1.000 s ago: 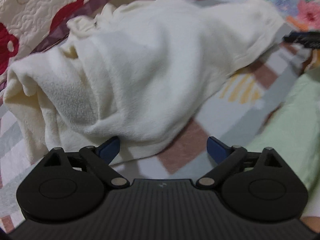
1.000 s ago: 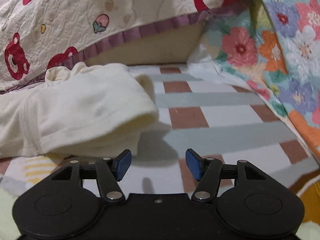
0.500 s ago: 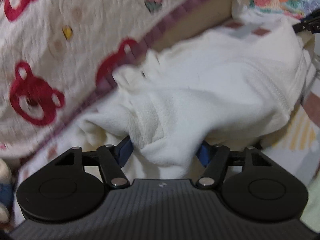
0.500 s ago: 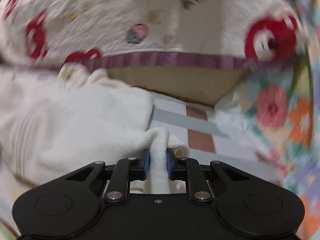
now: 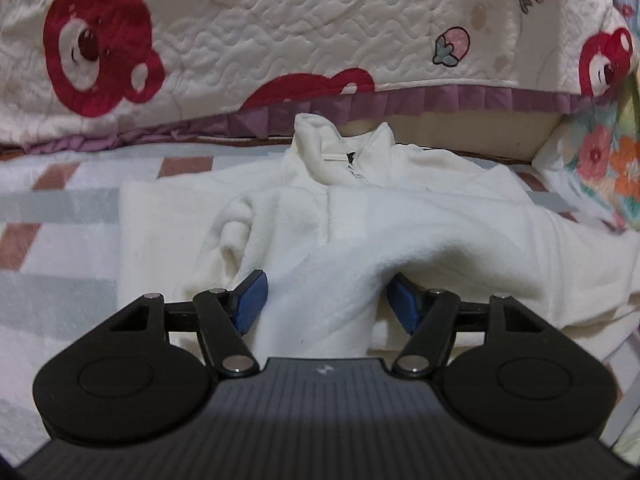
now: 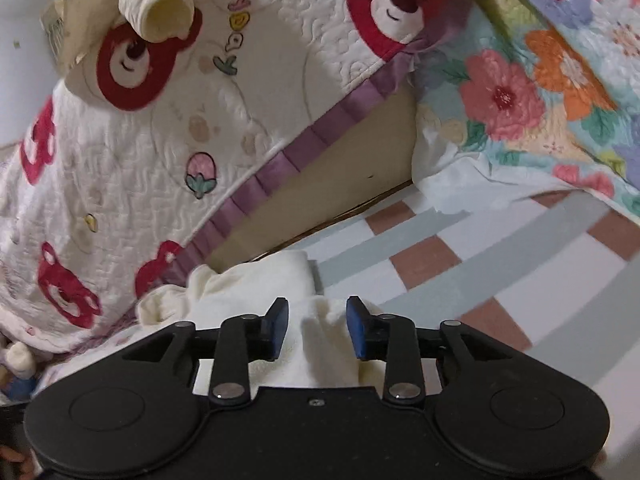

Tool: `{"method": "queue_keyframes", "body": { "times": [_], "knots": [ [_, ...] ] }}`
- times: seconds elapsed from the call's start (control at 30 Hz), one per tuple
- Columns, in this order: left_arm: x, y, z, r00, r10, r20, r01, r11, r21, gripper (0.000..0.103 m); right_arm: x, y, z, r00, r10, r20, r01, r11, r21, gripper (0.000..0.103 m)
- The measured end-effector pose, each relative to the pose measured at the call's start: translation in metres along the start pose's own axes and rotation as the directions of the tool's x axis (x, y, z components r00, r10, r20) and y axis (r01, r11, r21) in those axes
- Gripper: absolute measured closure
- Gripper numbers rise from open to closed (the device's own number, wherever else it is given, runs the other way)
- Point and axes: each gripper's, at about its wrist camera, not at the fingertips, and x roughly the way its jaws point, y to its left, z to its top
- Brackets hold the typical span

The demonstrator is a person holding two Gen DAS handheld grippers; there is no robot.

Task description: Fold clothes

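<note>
Both grippers at the fleece [image 5: 400, 220].
Left gripper [image 5: 324, 300] and right gripper [image 6: 316, 328]: jaws opening, fleece folds between them.

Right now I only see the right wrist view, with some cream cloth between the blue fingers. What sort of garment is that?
Observer: A cream fleece top. The left wrist view shows its stand-up collar with a short zip.
Operator: Is it lying flat?
Observer: It is mostly spread out on the checked sheet, with a sleeve-like fold lying across its front.
Operator: And the other gripper?
Observer: The left gripper has that fold between its fingers. Its jaws are opening, and a gap shows at one pad.
</note>
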Motion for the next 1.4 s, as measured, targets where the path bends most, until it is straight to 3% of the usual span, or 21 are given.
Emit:
{"method": "queue_keyframes", "body": {
  "times": [0.07, 0.1, 0.13, 0.23, 0.33, 0.43, 0.47, 0.5, 0.53, 0.57, 0.63, 0.7, 0.8, 0.87, 0.93, 0.97, 1.03, 1.17, 1.2, 1.3, 1.4],
  "knots": [
    [0.0, 0.003, 0.001, 1.0, -0.008, 0.002, 0.008, 1.0, -0.007, 0.037, -0.01, 0.002, -0.016, 0.999, -0.029, -0.038, 0.024, 0.993, -0.113, 0.057],
    [-0.001, 0.002, 0.002, 1.0, -0.007, 0.006, 0.007, 1.0, -0.004, 0.037, -0.014, 0.002, -0.024, 0.997, -0.032, -0.066, 0.021, 0.987, -0.158, 0.044],
    [-0.001, 0.001, 0.002, 1.0, -0.008, 0.012, 0.008, 1.0, -0.002, 0.037, -0.018, 0.003, -0.034, 0.993, -0.043, -0.107, 0.018, 0.975, -0.219, 0.039],
    [-0.001, 0.0, 0.001, 1.0, -0.004, 0.017, 0.004, 1.0, 0.017, 0.037, -0.023, 0.011, -0.059, 0.983, -0.114, -0.141, 0.057, 0.934, -0.354, 0.039],
    [-0.003, 0.004, 0.003, 1.0, -0.019, 0.019, 0.02, 1.0, -0.006, 0.037, -0.014, 0.016, -0.065, 0.983, -0.148, -0.113, 0.096, 0.921, -0.377, 0.04],
    [-0.005, 0.011, 0.005, 0.999, -0.04, 0.025, 0.041, 0.998, -0.049, 0.037, -0.001, 0.022, -0.057, 0.991, -0.129, -0.034, 0.11, 0.935, -0.337, 0.04],
    [-0.006, 0.012, 0.005, 0.999, -0.042, 0.03, 0.043, 0.998, -0.053, 0.037, 0.004, 0.023, -0.054, 0.993, -0.115, -0.019, 0.105, 0.948, -0.3, 0.042],
    [-0.007, 0.014, 0.006, 0.998, -0.044, 0.035, 0.046, 0.997, -0.058, 0.037, 0.01, 0.024, -0.051, 0.993, -0.114, -0.017, 0.105, 0.955, -0.278, 0.058],
    [-0.008, 0.016, 0.006, 0.998, -0.045, 0.04, 0.048, 0.997, -0.062, 0.037, 0.016, 0.026, -0.05, 0.99, -0.14, -0.021, 0.129, 0.953, -0.274, 0.09],
    [-0.011, 0.019, 0.006, 0.998, -0.045, 0.049, 0.049, 0.997, -0.068, 0.037, 0.019, 0.028, -0.048, 0.987, -0.16, -0.015, 0.15, 0.95, -0.272, 0.098],
    [-0.018, 0.025, 0.006, 0.997, -0.045, 0.068, 0.051, 0.996, -0.08, 0.037, 0.024, 0.032, -0.044, 0.98, -0.198, 0.0, 0.19, 0.944, -0.269, 0.098],
    [-0.027, 0.033, 0.008, 0.996, -0.039, 0.078, 0.046, 0.995, -0.09, 0.036, 0.013, 0.04, -0.03, 0.987, -0.151, 0.049, 0.158, 0.965, -0.209, 0.098],
    [-0.039, 0.035, 0.012, 0.999, 0.028, 0.03, -0.027, 0.999, -0.038, 0.031, -0.002, 0.056, -0.007, 0.988, -0.099, 0.119, 0.119, 0.977, -0.174, 0.098],
    [-0.049, 0.037, 0.013, 1.0, -0.01, 0.008, 0.01, 1.0, -0.015, 0.028, -0.008, 0.067, 0.008, 0.985, -0.085, 0.152, 0.112, 0.977, -0.179, 0.098],
    [-0.059, 0.036, 0.011, 0.995, -0.095, -0.026, 0.095, 0.995, 0.011, 0.016, -0.008, 0.072, 0.021, 0.983, -0.089, 0.158, 0.113, 0.982, -0.148, 0.098],
    [-0.062, 0.031, 0.006, 0.994, -0.097, -0.04, 0.099, 0.994, 0.055, 0.011, -0.005, 0.073, 0.027, 0.984, -0.096, 0.152, 0.116, 0.984, -0.135, 0.098],
    [-0.069, 0.021, -0.003, 0.993, -0.099, -0.067, 0.108, 0.984, 0.143, 0.011, 0.0, 0.075, 0.04, 0.984, -0.108, 0.142, 0.126, 0.985, -0.121, 0.098],
    [-0.057, 0.008, -0.015, 0.997, -0.037, -0.063, 0.053, 0.961, 0.272, 0.011, 0.011, 0.077, 0.058, 0.977, -0.143, 0.158, 0.166, 0.975, -0.144, 0.098],
    [-0.053, 0.011, -0.014, 0.999, -0.018, -0.051, 0.031, 0.964, 0.264, 0.011, 0.013, 0.078, 0.059, 0.976, -0.151, 0.159, 0.176, 0.972, -0.156, 0.098],
    [-0.044, 0.035, -0.008, 1.0, -0.005, -0.026, 0.008, 0.992, 0.123, 0.011, 0.023, 0.072, 0.062, 0.975, -0.172, 0.14, 0.193, 0.97, -0.15, 0.098],
    [-0.048, 0.07, -0.002, 0.993, -0.117, 0.0, 0.116, 0.988, -0.1, 0.012, 0.035, 0.061, 0.057, 0.978, -0.175, 0.111, 0.188, 0.975, -0.115, 0.098]
  ]
}}
